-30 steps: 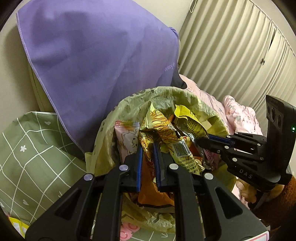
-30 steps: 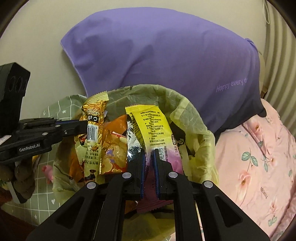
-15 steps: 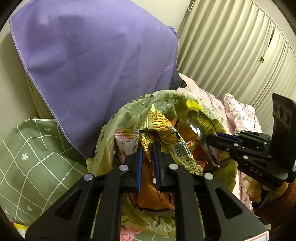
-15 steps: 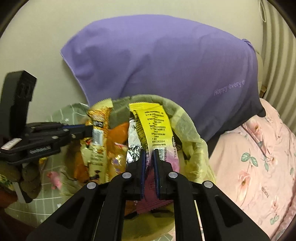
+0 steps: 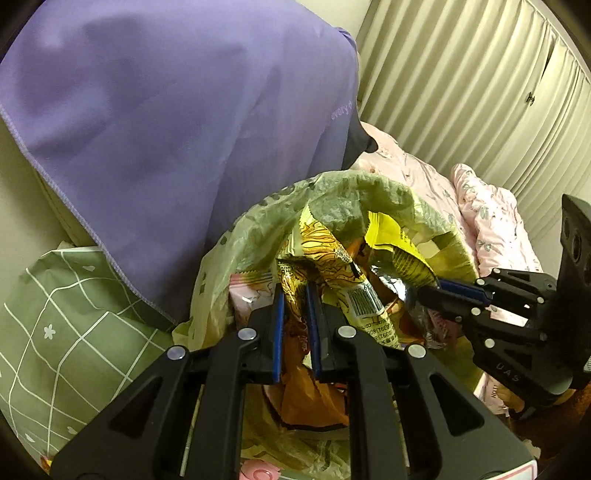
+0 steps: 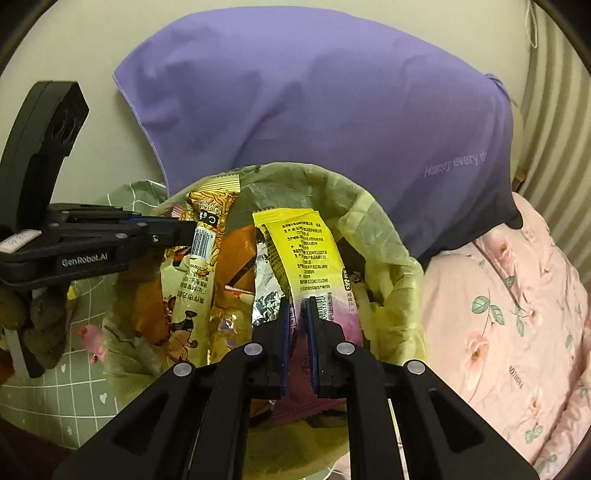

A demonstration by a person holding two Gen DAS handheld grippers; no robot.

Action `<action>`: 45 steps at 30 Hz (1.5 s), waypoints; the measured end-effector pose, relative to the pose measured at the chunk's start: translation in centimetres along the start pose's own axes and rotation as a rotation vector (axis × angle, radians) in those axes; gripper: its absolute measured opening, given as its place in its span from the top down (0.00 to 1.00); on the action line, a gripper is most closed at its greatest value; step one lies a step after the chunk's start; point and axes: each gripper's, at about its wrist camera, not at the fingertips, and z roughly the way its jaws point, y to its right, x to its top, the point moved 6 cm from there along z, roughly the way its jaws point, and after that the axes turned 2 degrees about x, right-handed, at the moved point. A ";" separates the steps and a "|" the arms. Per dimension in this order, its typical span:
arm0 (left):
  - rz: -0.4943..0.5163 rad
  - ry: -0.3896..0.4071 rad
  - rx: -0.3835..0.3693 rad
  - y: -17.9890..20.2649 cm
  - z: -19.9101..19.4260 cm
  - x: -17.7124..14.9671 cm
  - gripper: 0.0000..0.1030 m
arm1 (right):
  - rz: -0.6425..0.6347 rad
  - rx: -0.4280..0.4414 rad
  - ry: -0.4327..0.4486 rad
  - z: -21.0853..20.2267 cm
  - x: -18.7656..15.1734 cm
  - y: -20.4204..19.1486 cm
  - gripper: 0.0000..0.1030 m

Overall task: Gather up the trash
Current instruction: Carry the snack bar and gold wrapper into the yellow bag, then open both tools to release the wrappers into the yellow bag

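Grippers first: the left gripper point(image 5: 294, 291) is clamped on the near rim of the trash bag point(image 5: 258, 236), and the right gripper point(image 6: 295, 306) is pinched shut on the opposite edge, so the bag is held open between them. Snack wrappers point(image 6: 299, 251) are packed inside. Behind it, a purple pillow point(image 6: 314, 107) is propped up, with pink floral bedding point(image 6: 517, 314) alongside.

A large purple fabric pillow point(image 6: 325, 110) leans against the cream wall point(image 6: 122, 33), between green grid-patterned bedding point(image 5: 62, 314) and pink floral bedding point(image 6: 517, 314), with pleated beige curtains point(image 5: 461, 81) behind.
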 end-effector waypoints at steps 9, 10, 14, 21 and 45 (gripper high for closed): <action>-0.031 -0.014 0.009 0.0 0.9 0.3 0.89 | -0.023 -0.013 -0.029 0.7 -0.7 -0.1 0.90; -0.037 -0.002 0.012 0.0 0.6 0.0 0.89 | -0.030 -0.015 -0.028 0.6 -0.8 -0.3 0.90; -0.035 0.027 0.011 -0.3 -0.5 -1.6 0.84 | -0.069 -0.033 -0.031 0.3 -0.8 -0.7 0.90; -0.102 0.083 -0.024 -1.3 -2.5 -1.7 0.59 | -0.053 -0.045 0.013 -0.9 -0.5 -0.6 0.88; -0.114 0.235 0.099 -2.9 -10.5 -4.0 0.46 | -0.056 0.006 0.142 -5.6 0.2 -1.8 0.58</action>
